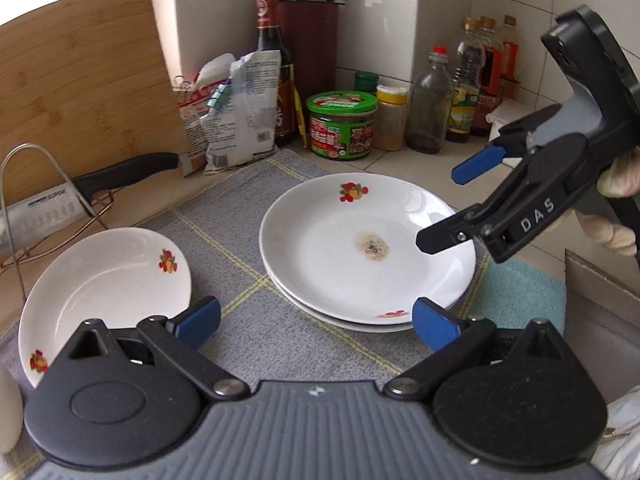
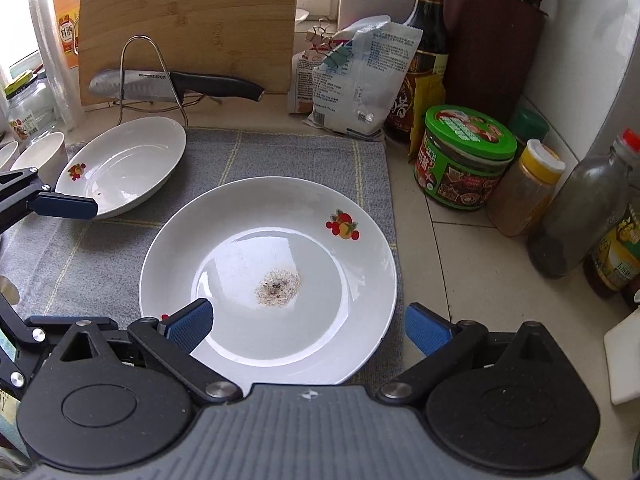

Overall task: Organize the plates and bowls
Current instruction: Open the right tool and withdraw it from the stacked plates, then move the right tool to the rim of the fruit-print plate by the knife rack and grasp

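At the far left of the right wrist picture stand small white bowls (image 2: 38, 154), partly cut off by the edge. Next to them, in the upper left, a white plate (image 2: 124, 166) with a fruit picture lies alone on the gray mat (image 2: 280, 156). Behind it a knife (image 2: 172, 86) rests on a wire rack in front of a wooden board (image 2: 188, 24).

In the middle of the picture sits the stack of plates (image 2: 268, 276). The left wrist picture shows two plates there, one on top of the other. The top one has a brown dirty spot (image 2: 278, 286) in the middle.

The left gripper (image 1: 316, 320) is open wide with nothing between its blue pads. It hangs over the mat between the lone plate and the stack. The right gripper (image 2: 308, 330) is open wide too, above the near edge of the stack, and it holds nothing.

I think a plate has just been set on the stack. The lone plate at the left looks like the next one to go. A gripper must pinch its thin rim and lift it flat, then lower it gently onto the stack.

On the right stand jars and bottles (image 2: 464, 156).
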`<state>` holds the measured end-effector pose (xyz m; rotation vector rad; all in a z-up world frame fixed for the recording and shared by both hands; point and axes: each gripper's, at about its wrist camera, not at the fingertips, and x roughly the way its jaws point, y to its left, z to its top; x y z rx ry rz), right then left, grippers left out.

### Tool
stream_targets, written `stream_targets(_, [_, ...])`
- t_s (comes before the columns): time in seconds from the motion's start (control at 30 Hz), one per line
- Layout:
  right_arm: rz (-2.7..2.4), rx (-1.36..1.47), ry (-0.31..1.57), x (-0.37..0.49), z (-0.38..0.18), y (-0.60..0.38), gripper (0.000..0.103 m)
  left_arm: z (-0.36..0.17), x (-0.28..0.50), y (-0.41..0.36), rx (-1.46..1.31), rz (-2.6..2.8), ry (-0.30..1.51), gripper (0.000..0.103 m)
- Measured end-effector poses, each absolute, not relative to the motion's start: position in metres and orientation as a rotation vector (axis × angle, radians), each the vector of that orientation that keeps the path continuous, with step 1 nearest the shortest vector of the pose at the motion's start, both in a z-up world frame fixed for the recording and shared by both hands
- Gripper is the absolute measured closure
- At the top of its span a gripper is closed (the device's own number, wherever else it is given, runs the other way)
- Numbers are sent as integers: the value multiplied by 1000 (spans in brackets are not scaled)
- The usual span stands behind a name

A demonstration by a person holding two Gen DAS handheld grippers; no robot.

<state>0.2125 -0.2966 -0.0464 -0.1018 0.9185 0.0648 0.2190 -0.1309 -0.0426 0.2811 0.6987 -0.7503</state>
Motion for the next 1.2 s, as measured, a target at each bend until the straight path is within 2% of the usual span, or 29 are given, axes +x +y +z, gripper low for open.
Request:
stream_targets(0.57, [101, -81, 855, 214, -39, -173, 0, -40, 187, -13, 109, -430, 676, 1])
stream_targets(0.9, [122, -112, 874, 217, -35, -138, 0, -51, 184, -1, 101, -420, 707, 1])
stream_targets(1.2, [249, -156, 859, 257, -40, -145, 0, -55, 200, -15, 70, -306, 741, 1])
